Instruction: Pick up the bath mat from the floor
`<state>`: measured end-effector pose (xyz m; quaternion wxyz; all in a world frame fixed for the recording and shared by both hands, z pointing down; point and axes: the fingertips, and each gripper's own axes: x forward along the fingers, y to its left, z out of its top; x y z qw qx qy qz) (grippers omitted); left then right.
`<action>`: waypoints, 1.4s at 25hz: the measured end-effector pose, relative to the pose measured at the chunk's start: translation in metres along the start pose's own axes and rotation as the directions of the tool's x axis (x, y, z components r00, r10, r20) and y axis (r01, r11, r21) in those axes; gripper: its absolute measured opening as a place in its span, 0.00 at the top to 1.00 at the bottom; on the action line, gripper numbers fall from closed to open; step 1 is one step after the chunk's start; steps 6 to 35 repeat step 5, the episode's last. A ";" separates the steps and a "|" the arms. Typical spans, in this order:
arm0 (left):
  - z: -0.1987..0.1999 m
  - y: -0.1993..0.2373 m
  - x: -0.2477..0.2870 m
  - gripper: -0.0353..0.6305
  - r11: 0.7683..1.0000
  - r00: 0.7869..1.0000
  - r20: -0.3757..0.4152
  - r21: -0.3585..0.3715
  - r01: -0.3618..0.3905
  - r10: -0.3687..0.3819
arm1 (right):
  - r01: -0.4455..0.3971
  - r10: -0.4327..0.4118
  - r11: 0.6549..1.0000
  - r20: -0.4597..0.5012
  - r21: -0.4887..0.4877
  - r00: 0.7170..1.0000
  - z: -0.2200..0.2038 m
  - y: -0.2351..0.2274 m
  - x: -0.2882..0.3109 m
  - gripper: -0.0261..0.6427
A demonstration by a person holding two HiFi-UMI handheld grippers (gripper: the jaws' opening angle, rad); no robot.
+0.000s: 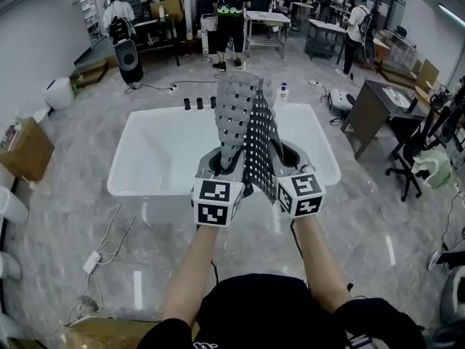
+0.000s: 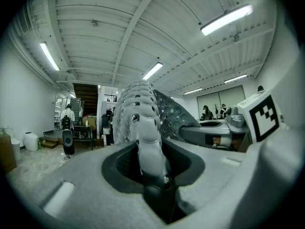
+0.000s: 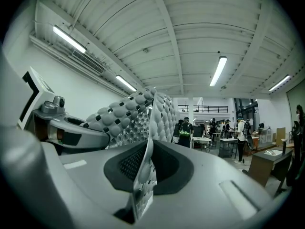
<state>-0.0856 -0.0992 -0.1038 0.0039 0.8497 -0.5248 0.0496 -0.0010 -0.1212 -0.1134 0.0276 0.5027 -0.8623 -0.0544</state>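
Observation:
A grey bath mat with rows of holes and bumps is held up off the floor, over a white bathtub. My left gripper is shut on a thick folded edge of the mat, which bulges out between its jaws. Close beside it, my right gripper is shut on a thin edge of the mat, clamped flat between its jaws. The mat reaches forward and away from both grippers, folded on itself. In the left gripper view the right gripper shows at the right; in the right gripper view the left gripper shows at the left.
The bathtub stands directly under and in front of the grippers. A dark desk and an office chair are at the right, a cardboard box at the left. Cables lie on the floor. Several people stand at tables far back.

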 end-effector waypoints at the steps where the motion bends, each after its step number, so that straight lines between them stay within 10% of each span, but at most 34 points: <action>1: 0.001 0.003 -0.002 0.77 1.000 1.000 0.002 -0.003 -0.007 0.007 | 0.000 0.000 1.000 0.002 -0.001 1.000 0.001 0.002 0.000 0.93; 35: -0.002 0.011 -0.011 0.77 0.999 0.999 0.009 -0.010 -0.042 0.042 | 0.004 -0.004 1.000 0.019 0.001 1.000 0.000 0.004 -0.003 0.93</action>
